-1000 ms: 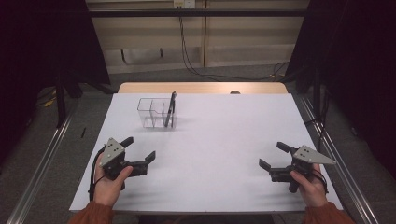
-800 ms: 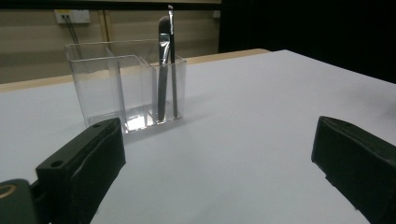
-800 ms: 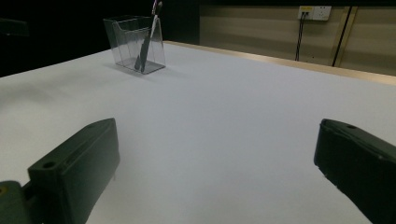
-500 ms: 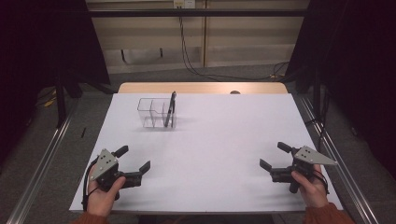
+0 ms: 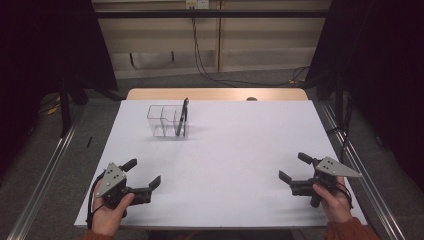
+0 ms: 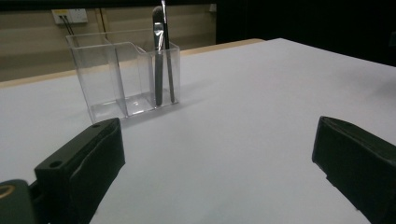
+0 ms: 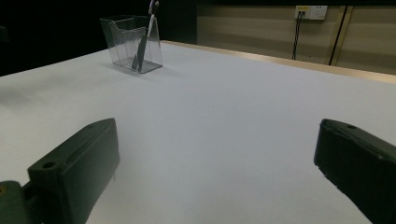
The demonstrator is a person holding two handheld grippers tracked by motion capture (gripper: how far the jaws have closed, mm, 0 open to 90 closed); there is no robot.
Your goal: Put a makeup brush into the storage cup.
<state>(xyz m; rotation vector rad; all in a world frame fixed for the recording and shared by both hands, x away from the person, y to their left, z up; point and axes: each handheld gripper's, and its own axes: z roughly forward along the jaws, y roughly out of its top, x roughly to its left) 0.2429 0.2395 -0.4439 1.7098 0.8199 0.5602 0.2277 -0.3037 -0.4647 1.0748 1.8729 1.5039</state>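
While both grippers are held low over the white table (image 5: 235,150), nothing is gripped between either pair of jaws. In the high view the left gripper (image 5: 142,173) is seen at the lower left of the frame, held by a hand (image 5: 107,215) that comes in from the bottom edge, and its jaws are spread wide with bare table between them. The right gripper (image 5: 296,168) is seen at the lower right of the frame, held by the other hand (image 5: 334,205), and its jaws are likewise spread wide and empty. The two grippers are kept well apart, one near each lower corner of the table.

A clear box (image 5: 167,121) with compartments is seen in the upper left part of the table, well apart from both grippers. A dark brush (image 5: 181,117) is stood in the compartment at the right end of the box in that view, tilted slightly, with its top rising above the rim.

In the left gripper view the clear box (image 6: 126,77) is found at the upper left of the frame, beyond the jaws, and the brush (image 6: 159,56) is seen standing in its right-hand compartment beside a thinner stick. In the right gripper view the box (image 7: 132,44) is placed far off at the upper left, with the brush (image 7: 142,44) leaning inside it.
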